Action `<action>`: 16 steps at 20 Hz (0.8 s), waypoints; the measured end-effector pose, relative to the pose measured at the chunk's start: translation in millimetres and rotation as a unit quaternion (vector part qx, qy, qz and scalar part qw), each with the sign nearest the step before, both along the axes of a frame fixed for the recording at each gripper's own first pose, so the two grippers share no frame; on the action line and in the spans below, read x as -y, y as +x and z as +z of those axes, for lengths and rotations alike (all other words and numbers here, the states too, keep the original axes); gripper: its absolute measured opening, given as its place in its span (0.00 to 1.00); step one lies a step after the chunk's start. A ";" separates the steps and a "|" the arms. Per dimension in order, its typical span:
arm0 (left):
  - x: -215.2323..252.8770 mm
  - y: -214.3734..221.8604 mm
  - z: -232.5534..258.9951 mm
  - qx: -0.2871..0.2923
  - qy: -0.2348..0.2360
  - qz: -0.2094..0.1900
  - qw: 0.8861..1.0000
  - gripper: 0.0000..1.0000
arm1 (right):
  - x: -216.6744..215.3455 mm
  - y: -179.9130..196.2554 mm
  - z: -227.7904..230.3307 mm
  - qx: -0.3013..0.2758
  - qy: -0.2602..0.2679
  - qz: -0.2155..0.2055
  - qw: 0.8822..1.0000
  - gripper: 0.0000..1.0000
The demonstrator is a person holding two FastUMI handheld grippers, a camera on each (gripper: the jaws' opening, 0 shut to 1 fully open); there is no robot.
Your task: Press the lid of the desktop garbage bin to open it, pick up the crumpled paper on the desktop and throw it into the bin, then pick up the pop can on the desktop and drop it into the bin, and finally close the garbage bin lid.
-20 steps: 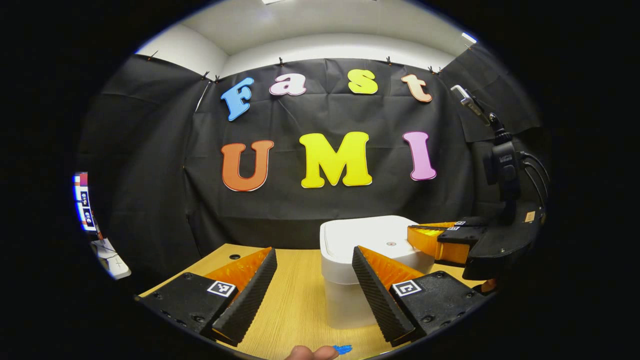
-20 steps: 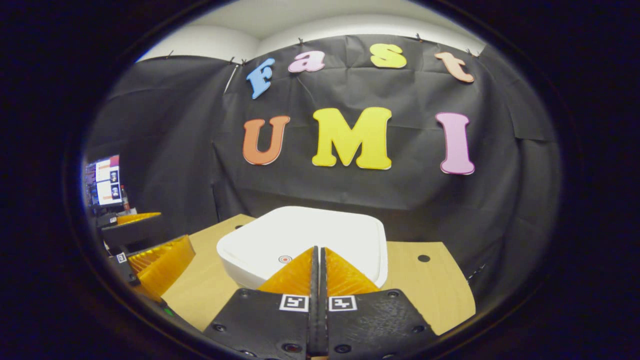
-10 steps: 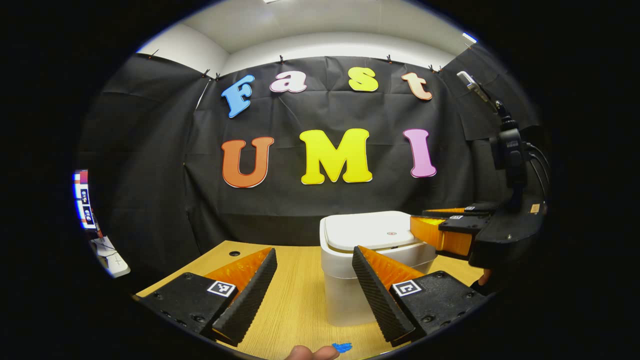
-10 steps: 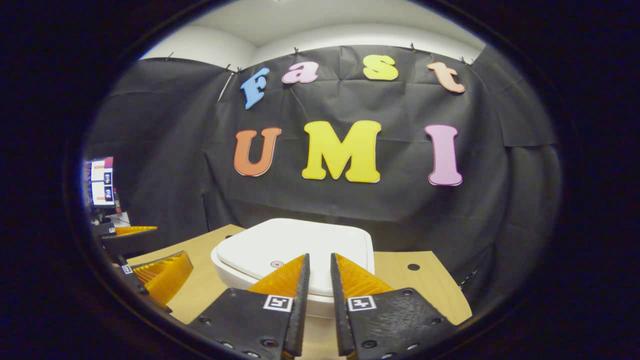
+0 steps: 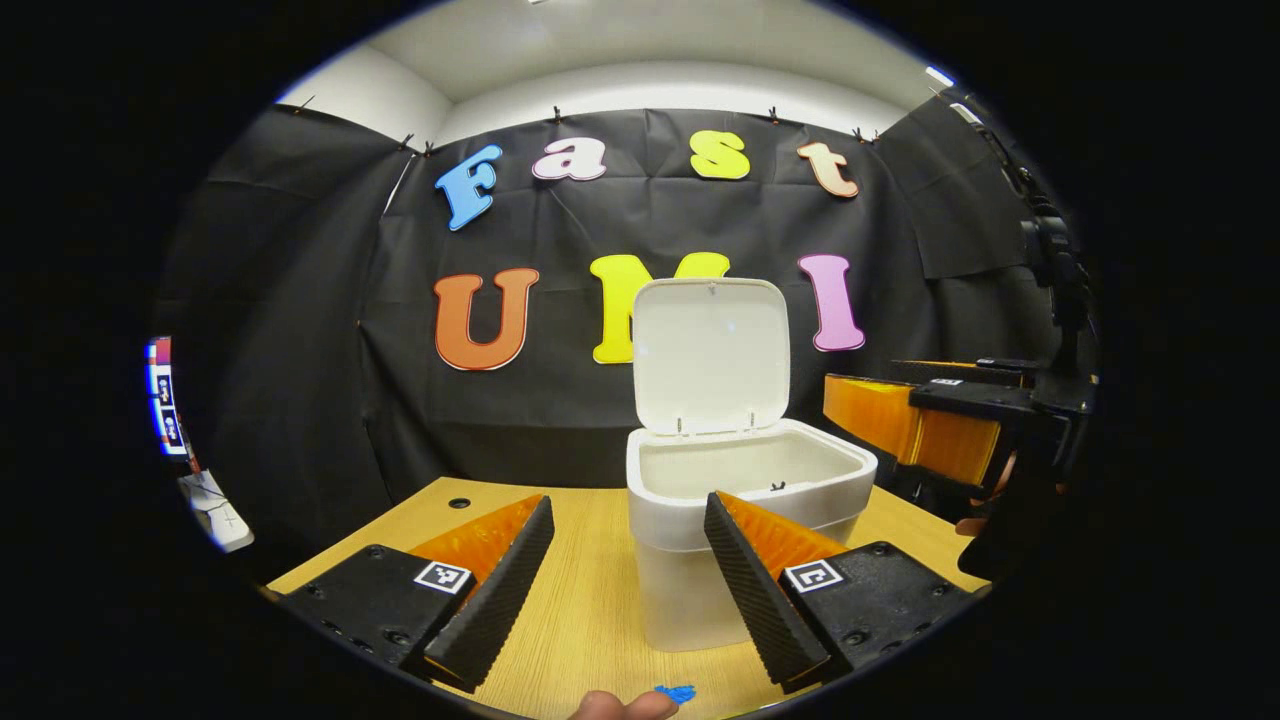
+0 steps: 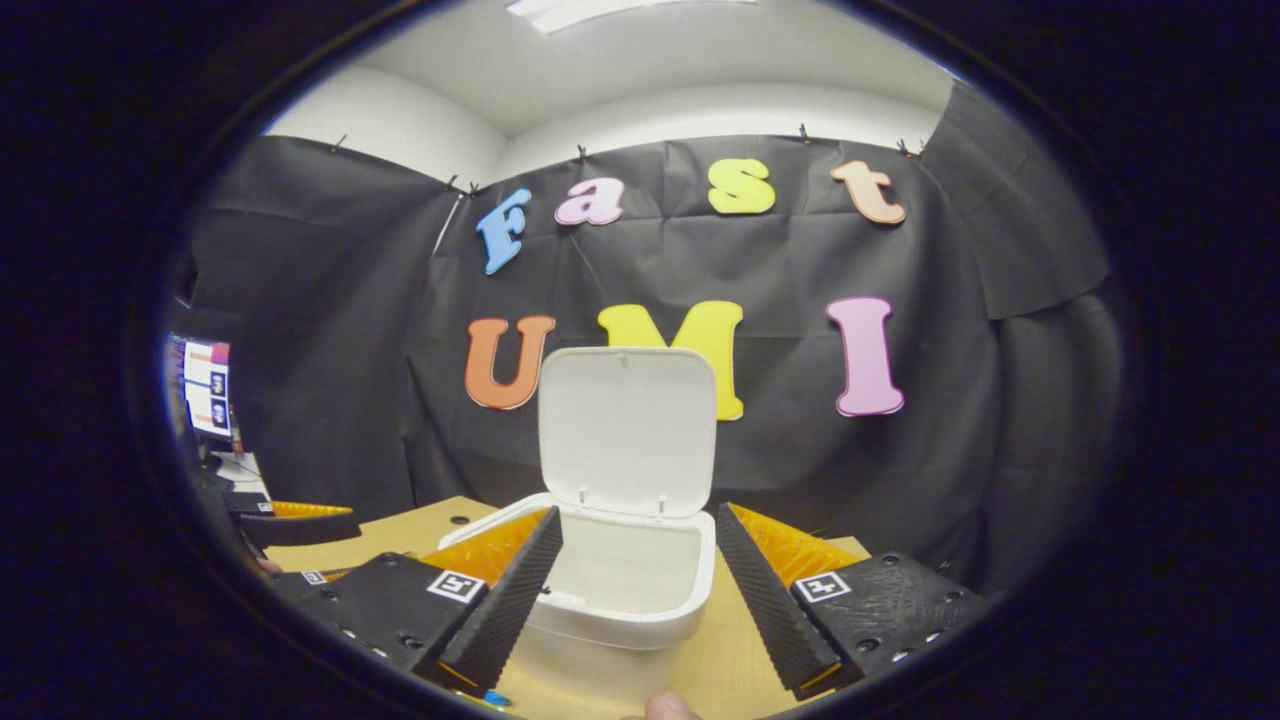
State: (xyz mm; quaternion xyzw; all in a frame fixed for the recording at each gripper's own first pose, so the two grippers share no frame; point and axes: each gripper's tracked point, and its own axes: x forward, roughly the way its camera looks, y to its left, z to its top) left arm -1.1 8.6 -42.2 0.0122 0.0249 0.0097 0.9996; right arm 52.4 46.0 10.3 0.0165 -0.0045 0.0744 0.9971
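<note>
A black cloth (image 5: 300, 300) hangs as the back wall and folds round both sides, creased and pinned along its top edge by small clips (image 5: 772, 113). Above it runs a white wall (image 5: 660, 85), curving up into a white ceiling (image 6: 640, 60) with a bright light panel (image 6: 600, 10) at the top edge. Below, a pale wooden table (image 5: 590, 600) with straight grain meets the cloth; a round dark hole (image 5: 459, 503) sits near its far left corner, and the right gripper view shows the same kind of hole (image 6: 458, 520). Far left, past the cloth's edge, a lit screen (image 6: 205, 395) glows, with a white object (image 5: 215, 500) just beneath it
</note>
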 end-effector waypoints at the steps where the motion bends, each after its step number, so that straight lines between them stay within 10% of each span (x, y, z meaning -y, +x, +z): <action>1: 1.7 -0.7 1.4 0.001 -0.002 -0.002 1.000 0.98 | 3.4 -2.8 1.3 0.002 0.003 -0.003 1.000 0.96; 16: 35.4 -22.4 -81.3 -0.082 0.000 -0.031 0.996 0.98 | 37.2 -44.9 -38.8 0.009 -0.001 -0.005 1.000 0.97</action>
